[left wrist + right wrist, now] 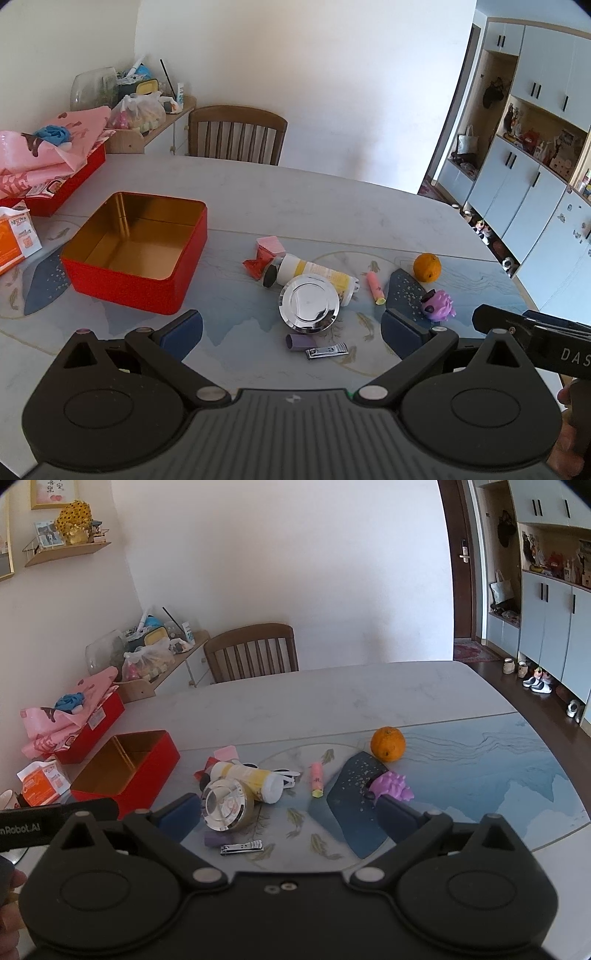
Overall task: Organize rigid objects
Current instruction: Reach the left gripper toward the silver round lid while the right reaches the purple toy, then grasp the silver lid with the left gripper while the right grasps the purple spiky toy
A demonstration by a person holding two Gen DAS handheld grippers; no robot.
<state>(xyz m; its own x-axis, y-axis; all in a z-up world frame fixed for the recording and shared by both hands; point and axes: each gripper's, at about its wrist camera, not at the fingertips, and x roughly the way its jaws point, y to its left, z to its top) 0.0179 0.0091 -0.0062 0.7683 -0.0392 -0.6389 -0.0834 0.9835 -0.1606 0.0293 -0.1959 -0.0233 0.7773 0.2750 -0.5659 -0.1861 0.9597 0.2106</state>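
Clippers (327,351) lie nearest the left gripper (291,328), touching a purple tube (301,341) just behind them. Left fingers are spread wide, holding nothing, hovering over the table (332,199). Right gripper (286,812) is the same: wide apart, nothing held.

Behind the clippers, a chrome lid (308,305) leans on a white-and-yellow bottle (317,277) lying flat. Red wrapper (258,264) and pink cup (270,246) sit at the bottle's far end. Pink marker (376,289) lies just right of the bottle, then a purple toy (439,304), with an orange (427,267) beyond it.

Red tin (136,251) stands open to the left, well apart from the pile, gold inside showing. Orange carton (14,240) further left. Chair (236,134) at the far edge.
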